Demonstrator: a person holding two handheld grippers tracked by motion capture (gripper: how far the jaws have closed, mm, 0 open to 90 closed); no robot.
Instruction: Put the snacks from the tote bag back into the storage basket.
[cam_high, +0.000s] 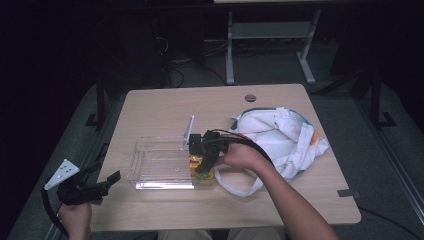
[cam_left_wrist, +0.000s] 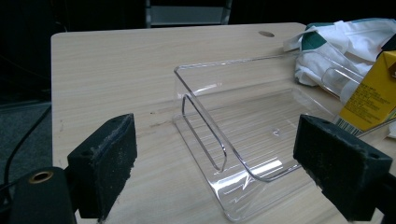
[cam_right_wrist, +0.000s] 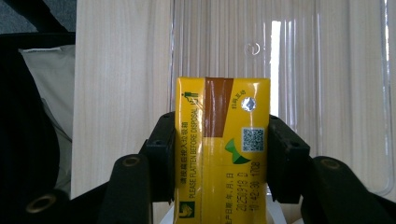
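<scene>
A yellow drink carton (cam_right_wrist: 222, 149) with a brown stripe and printed text sits between the two black jaws of my right gripper (cam_right_wrist: 222, 161), which is shut on it. In the high view that right gripper (cam_high: 206, 161) holds the carton (cam_high: 200, 167) at the right end of a clear plastic tray (cam_high: 150, 165). The left gripper view has the carton (cam_left_wrist: 371, 93) at its right edge, over the tray (cam_left_wrist: 243, 126). My left gripper (cam_high: 107, 184) stands open near the table's front left corner, apart from the tray, with nothing between its pads (cam_left_wrist: 105, 163).
A white cloth bag (cam_high: 280, 135) with teal trim lies on the right half of the light wooden table (cam_high: 160, 105), its strap (cam_high: 240, 187) looping toward the front. A round cable hole (cam_high: 250, 98) marks the far edge. Dark floor and desk legs lie beyond.
</scene>
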